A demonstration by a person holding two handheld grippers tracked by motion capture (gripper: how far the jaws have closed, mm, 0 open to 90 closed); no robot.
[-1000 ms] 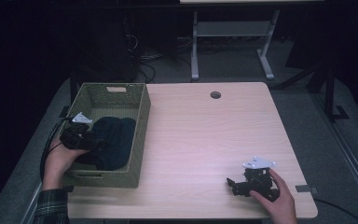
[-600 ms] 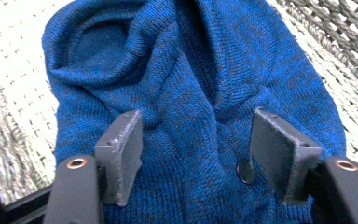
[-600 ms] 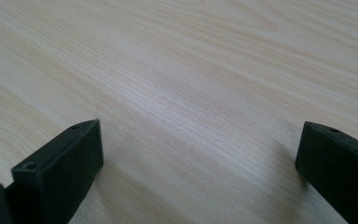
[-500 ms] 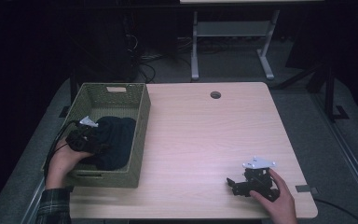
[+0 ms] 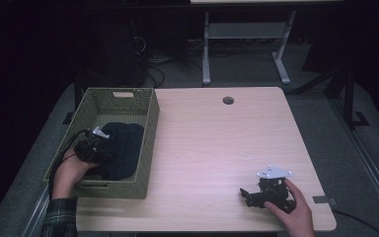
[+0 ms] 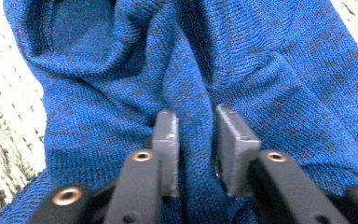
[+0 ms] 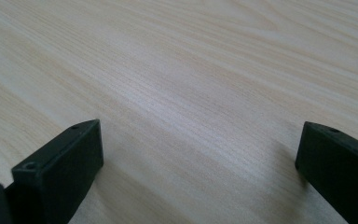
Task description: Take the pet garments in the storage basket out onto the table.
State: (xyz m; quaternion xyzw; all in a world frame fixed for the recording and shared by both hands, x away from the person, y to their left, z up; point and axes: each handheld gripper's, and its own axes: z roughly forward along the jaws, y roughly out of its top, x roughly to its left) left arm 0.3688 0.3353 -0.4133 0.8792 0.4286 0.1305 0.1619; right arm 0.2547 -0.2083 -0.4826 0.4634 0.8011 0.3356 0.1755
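Inside the woven basket point(image 5: 150, 143), at nine o'clock on the table point(image 5: 217, 148), the left gripper point(image 5: 94, 146) has just been closing its jaws, and they now pinch a raised fold of the blue knitted garment point(image 6: 261, 74) between the pads. The garment lies bunched on the basket floor, dark in the high view. At five o'clock on the table, well apart, the right gripper point(image 5: 249, 194) rests on bare wood, jaws spread wide around nothing.
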